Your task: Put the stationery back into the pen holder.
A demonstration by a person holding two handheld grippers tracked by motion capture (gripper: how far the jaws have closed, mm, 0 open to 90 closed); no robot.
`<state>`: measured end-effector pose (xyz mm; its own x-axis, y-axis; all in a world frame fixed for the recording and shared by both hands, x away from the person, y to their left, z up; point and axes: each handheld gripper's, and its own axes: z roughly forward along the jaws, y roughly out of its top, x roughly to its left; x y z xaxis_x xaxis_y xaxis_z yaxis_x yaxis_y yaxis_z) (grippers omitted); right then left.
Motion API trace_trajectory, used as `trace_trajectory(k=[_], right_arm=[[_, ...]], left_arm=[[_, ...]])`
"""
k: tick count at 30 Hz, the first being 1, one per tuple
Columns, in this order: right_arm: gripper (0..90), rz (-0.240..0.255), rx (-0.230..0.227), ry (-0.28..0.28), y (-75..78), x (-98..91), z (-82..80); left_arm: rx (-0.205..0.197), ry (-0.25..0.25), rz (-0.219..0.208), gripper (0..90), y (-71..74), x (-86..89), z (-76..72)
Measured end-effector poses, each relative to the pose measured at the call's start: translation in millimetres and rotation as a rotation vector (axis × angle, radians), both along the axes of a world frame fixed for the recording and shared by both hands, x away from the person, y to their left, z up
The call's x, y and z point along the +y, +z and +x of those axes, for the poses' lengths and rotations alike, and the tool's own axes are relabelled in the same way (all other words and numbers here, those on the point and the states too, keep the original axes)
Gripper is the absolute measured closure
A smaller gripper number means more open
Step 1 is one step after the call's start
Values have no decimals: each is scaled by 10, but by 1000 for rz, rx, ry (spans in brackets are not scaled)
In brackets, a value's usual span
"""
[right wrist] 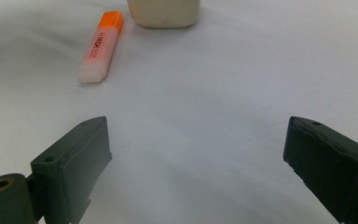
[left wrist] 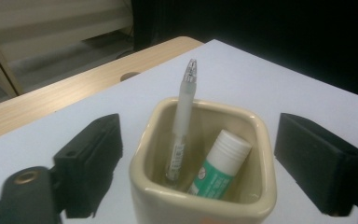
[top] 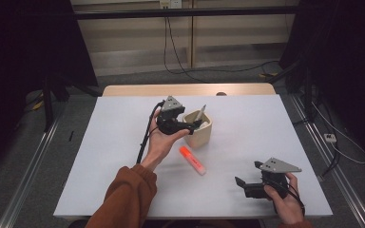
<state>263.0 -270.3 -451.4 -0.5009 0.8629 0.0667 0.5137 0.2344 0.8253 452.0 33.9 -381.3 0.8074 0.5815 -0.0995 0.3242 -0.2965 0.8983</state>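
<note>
Black fingers of the left gripper [left wrist: 198, 163] spread apart astride the cream cup [left wrist: 205, 196], palm upturned.

A cream cup [left wrist: 205, 191] holds a frosted white pen [left wrist: 182, 121] and a green-and-white glue stick [left wrist: 219, 168] with a white cap. The highlighter [right wrist: 100, 46] is pale pink with an orange cap. The surface [top: 247, 128] is white, with a light wood edge at the far side. Both claws are black.
</note>
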Motion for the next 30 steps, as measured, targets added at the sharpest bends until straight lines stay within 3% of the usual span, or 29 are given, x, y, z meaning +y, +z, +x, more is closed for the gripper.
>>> trace_trajectory(k=[12, 17, 30], right_arm=[[67, -3, 2, -4, -1, 0, 0], [65, -7, 6, 0, 3, 2, -2], [63, -10, 11, -5, 3, 5, 1]], left_arm=[[-24, 10, 22, 74, 101, 152, -72], [-21, 15, 37, 66, 102, 207, -153], [8, 34, 15, 57, 64, 468, -301]])
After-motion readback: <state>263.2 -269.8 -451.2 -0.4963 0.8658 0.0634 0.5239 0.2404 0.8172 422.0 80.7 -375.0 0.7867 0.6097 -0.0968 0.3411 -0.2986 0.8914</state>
